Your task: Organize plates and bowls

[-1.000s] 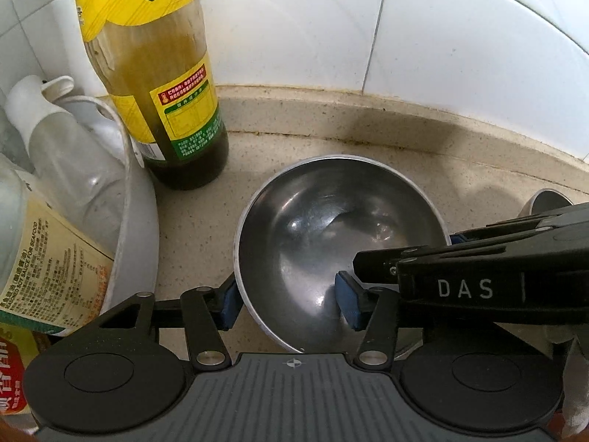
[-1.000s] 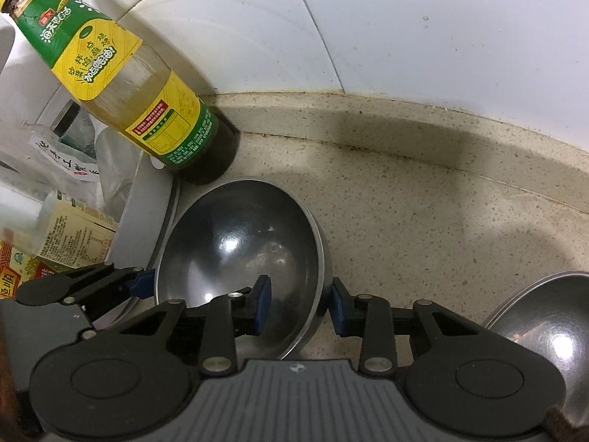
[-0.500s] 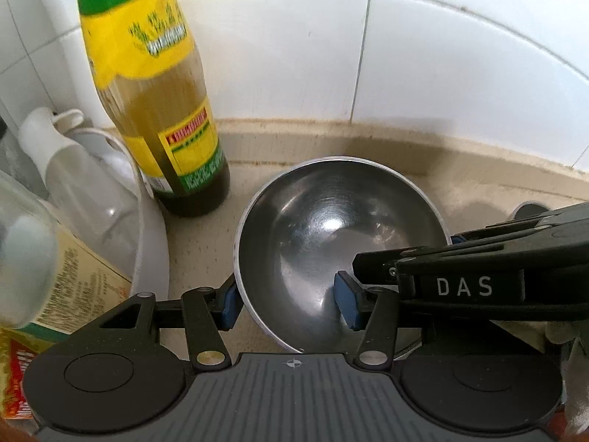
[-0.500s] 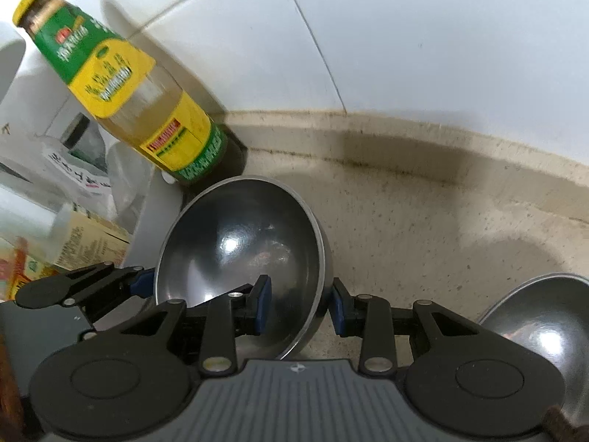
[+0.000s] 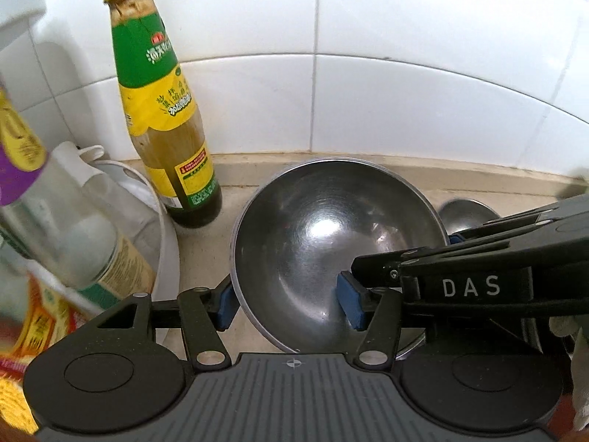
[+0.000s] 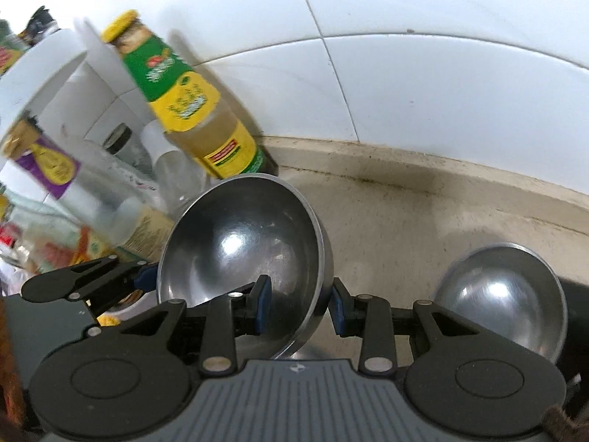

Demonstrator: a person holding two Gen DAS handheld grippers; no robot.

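A steel bowl (image 5: 331, 243) is held between both grippers, lifted above the beige counter. My left gripper (image 5: 289, 305) straddles its left rim, one blue pad outside and one inside. My right gripper (image 6: 300, 307) is clamped on its right rim in the same way; the bowl also shows in the right wrist view (image 6: 243, 246). A second steel bowl (image 6: 504, 294) sits on the counter to the right, and its rim peeks out behind the held bowl in the left wrist view (image 5: 465, 210).
A tall sauce bottle (image 5: 162, 118) with a yellow cap stands by the tiled wall to the left. A white basin (image 5: 165, 243) with several bottles and packets is further left. The beige counter (image 6: 423, 221) runs along the wall.
Both grippers have risen and drawn back with the bowl. The whole sauce bottle and more of the second bowl have come into view.
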